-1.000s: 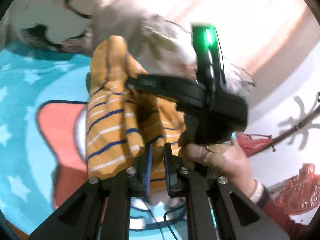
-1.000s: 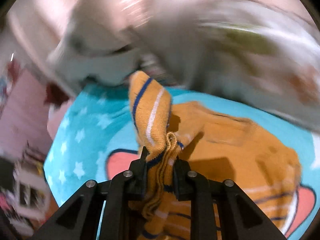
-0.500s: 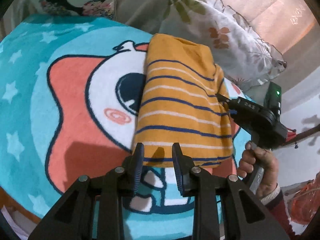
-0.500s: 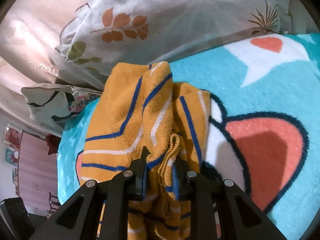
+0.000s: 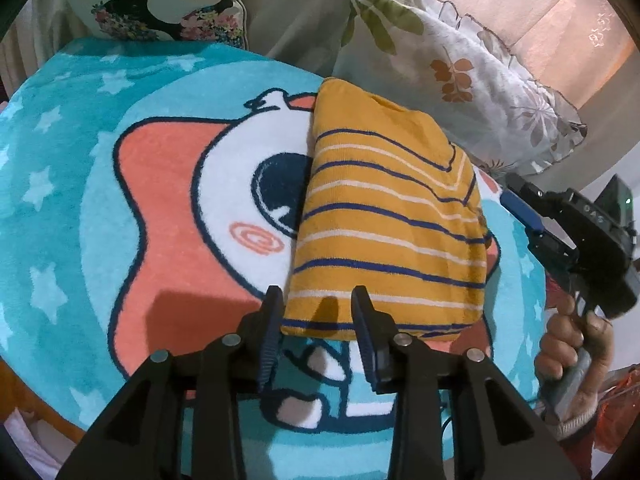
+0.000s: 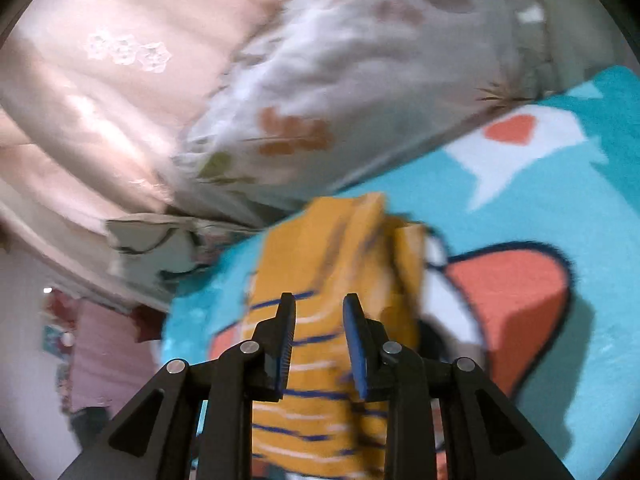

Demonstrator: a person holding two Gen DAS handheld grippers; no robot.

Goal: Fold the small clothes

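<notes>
A mustard-yellow garment with navy and white stripes (image 5: 384, 224) lies folded into a neat rectangle on the teal cartoon blanket (image 5: 72, 168). My left gripper (image 5: 318, 300) is open and empty, its fingers just above the garment's near edge. My right gripper (image 6: 318, 304) is open and empty above the same garment (image 6: 340, 264), seen from its right side. The right gripper's body (image 5: 568, 236) and the hand holding it show at the garment's right in the left wrist view. The right wrist view is motion-blurred.
A white leaf-print pillow (image 5: 460, 60) lies behind the garment, and a floral cushion (image 5: 160, 4) stands at the back left. The blanket (image 6: 540, 184) spreads to both sides. A pink curtain (image 6: 80, 92) hangs behind the bed. Red plastic bags (image 5: 624, 408) lie at the far right.
Both grippers carried the garment's end over, laid it down folded and let go. The left opened first, then the right, which has pulled back off the cloth.
</notes>
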